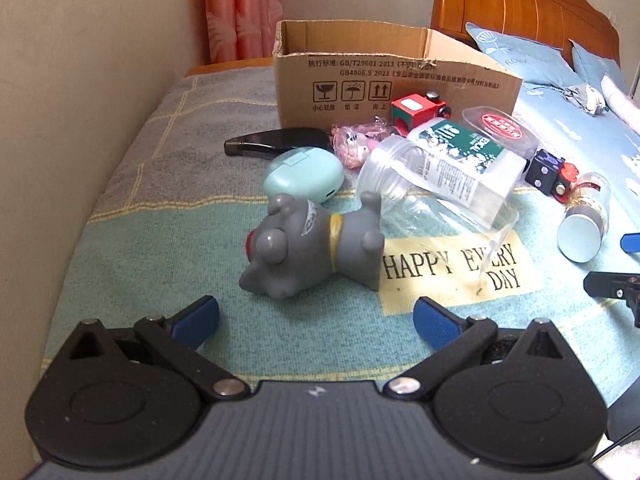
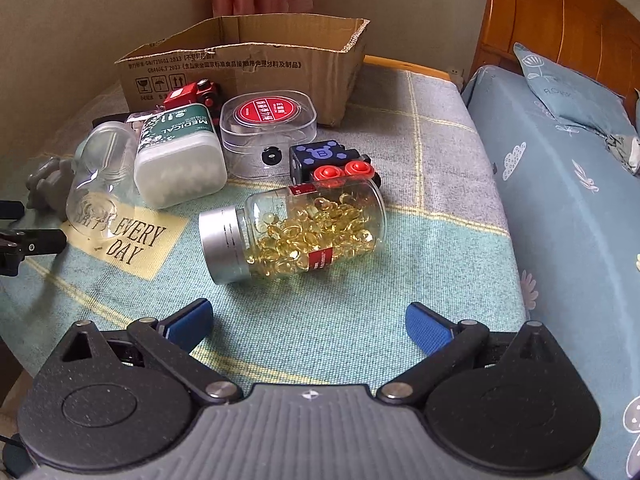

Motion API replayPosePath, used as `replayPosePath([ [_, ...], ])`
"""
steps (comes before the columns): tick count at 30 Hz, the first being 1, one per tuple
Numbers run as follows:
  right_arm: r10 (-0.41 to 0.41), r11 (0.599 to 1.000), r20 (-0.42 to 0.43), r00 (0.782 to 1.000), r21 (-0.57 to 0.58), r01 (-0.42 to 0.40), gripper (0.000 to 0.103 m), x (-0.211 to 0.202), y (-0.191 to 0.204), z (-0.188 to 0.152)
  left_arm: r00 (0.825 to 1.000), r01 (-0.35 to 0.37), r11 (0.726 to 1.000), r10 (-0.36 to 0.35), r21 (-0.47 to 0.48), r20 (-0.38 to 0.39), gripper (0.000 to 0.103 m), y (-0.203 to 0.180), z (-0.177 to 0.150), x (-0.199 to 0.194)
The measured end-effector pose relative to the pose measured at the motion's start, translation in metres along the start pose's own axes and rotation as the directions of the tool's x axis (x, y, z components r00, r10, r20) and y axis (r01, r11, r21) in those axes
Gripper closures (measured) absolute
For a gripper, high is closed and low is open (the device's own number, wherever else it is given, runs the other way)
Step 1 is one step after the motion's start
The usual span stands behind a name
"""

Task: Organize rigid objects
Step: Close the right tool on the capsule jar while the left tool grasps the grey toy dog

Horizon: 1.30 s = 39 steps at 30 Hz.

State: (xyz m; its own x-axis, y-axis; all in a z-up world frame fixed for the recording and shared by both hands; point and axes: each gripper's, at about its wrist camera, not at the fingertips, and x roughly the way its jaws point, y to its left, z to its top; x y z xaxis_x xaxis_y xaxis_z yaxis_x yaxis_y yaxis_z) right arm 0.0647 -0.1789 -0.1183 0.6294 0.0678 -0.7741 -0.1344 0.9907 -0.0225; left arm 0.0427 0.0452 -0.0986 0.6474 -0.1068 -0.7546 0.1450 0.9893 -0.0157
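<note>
My left gripper (image 1: 316, 322) is open and empty, just short of a grey toy dog (image 1: 308, 244) lying on its side. My right gripper (image 2: 308, 326) is open and empty, just short of a capsule bottle with a silver cap (image 2: 296, 236), also seen in the left wrist view (image 1: 584, 216). An open cardboard box (image 1: 380, 76) stands at the back (image 2: 256, 68). In front of it lie a clear jar (image 1: 404, 176), a green-labelled swab box (image 2: 180, 152), a clear round case with a red label (image 2: 268, 128), a red toy car (image 1: 420, 110) and a black toy car (image 2: 328, 160).
A mint case (image 1: 304, 176), a black handle-shaped object (image 1: 272, 142) and a pink figure (image 1: 356, 142) lie left of the jar. All sit on a plaid mat (image 2: 420, 240) on the bed. Pillows (image 2: 568, 92) and a wooden headboard (image 2: 560, 20) are to the right, a wall (image 1: 80, 80) to the left.
</note>
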Motion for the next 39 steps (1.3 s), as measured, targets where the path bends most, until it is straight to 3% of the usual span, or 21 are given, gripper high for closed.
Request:
replayPosePath([
  [9,0.002,1.000,0.017,1.000,-0.004,-0.002,0.000,0.000,0.000,-0.001,1.000,-0.018,1.000,0.018,-0.016,0.018,0.000,0.000,0.008,0.009],
  [31,0.076,0.992,0.033,0.997,-0.105,-0.072,0.000,0.010,-0.004,0.022,0.998,0.063,0.997,-0.063,0.045,-0.007,0.003,0.006,0.034,0.021],
  [39,0.087,0.985,0.035,0.996,-0.153,-0.080,0.000,0.019,0.003,0.037,0.995,0.096,0.994,-0.095,0.048,-0.024,0.012,0.005,0.036,0.020],
])
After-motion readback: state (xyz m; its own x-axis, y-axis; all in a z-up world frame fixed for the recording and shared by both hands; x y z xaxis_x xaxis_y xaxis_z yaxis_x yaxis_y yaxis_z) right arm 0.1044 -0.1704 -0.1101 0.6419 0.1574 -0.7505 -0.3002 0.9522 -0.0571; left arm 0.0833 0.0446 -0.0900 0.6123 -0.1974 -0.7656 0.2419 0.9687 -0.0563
